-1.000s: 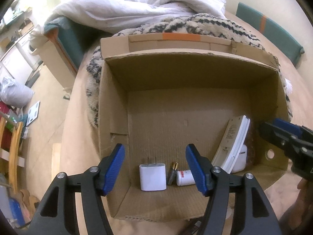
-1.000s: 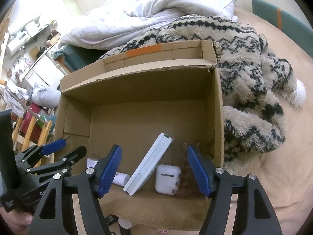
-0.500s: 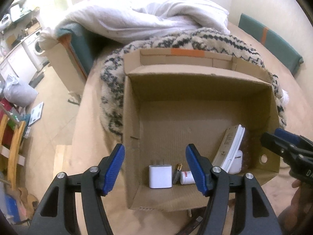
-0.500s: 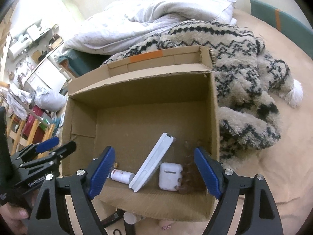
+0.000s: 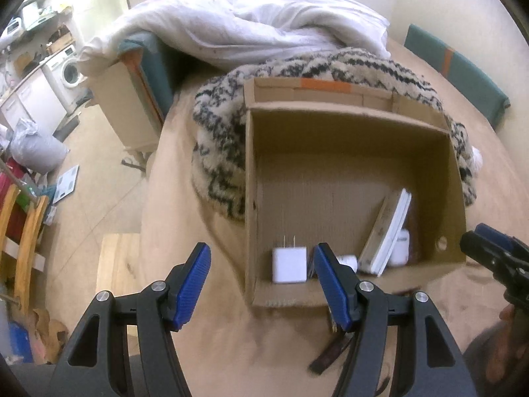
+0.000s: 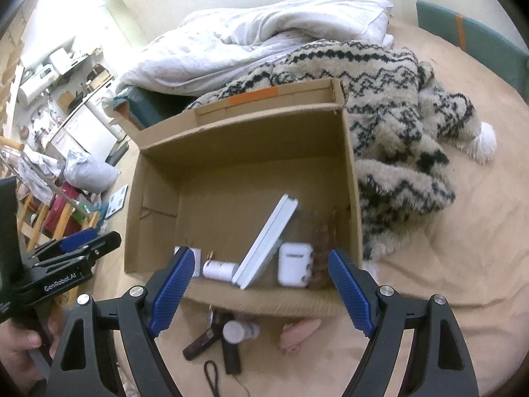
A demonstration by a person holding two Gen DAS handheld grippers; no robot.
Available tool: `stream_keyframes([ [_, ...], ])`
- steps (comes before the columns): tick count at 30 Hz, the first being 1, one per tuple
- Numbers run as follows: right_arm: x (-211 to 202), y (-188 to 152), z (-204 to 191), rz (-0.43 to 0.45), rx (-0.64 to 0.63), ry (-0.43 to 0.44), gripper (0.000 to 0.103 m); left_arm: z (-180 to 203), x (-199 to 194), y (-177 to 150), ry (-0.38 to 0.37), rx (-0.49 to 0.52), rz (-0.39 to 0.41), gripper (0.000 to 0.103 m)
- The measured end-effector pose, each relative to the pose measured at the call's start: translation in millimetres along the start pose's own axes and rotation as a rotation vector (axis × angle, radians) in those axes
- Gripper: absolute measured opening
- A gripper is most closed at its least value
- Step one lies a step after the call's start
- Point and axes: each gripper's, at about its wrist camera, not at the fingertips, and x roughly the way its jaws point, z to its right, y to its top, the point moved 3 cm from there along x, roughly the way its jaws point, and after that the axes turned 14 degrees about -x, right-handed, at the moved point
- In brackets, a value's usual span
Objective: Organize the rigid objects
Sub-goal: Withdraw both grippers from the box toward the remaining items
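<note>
An open cardboard box [image 5: 251, 198] [image 6: 350, 178] sits on the tan bed. Inside along its near wall lie a white plug charger [image 5: 289, 264], a small white bottle [image 6: 220, 269], a leaning white flat device [image 6: 267, 241] [image 5: 388, 231], a white earbud case [image 6: 294, 264] and a brown hair claw [image 6: 322, 248]. My left gripper [image 5: 261, 284] is open and empty above the box's near-left corner. My right gripper [image 6: 259, 289] is open and empty above the near wall. Outside the box lie a dark stick with a cord [image 6: 201, 340], a white-capped tube [image 6: 234, 330] and a pink item [image 6: 297, 329].
A patterned fleece blanket [image 6: 396, 106] lies behind and right of the box, with a white duvet [image 6: 264, 29] beyond. The bed's left edge drops to a floor with a wooden chair [image 5: 23, 241] and clutter. A teal headboard cushion [image 5: 456, 69] is at far right.
Both grippers have pulled back and up from the box, so the box looks smaller. The left view has shifted left. The loose items in front of the box have come into the right view.
</note>
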Motion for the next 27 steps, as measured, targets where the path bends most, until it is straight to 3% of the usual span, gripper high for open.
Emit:
stream_keyframes([
  [6,-1.2,-19.4,-11.6,-0.039,0.001,0.032,0.088,-9.2,-2.2,-20.5,0.000,-0.018,-0.046,0.062],
  [10,5.1,-36.2,-3.5,-0.083,0.106,0.097,0.088,-9.8,2.0,-37.7,0.000,-0.017,-0.093,0.062],
  [13,17.1,-48.8,4.0,-0.141,0.188,0.133,0.088,-4.7,10.2,-48.8,0.001,-0.002,-0.141,0.062],
  [20,49.1,-69.6,13.7,-0.286,0.269,0.113,0.088,-3.9,28.5,-58.7,-0.016,-0.044,-0.230,0.062],
  [27,56.9,-75.6,23.3,-0.302,0.341,0.116,0.088,23.1,73.8,-96.9,-0.043,0.101,-0.434,0.061],
])
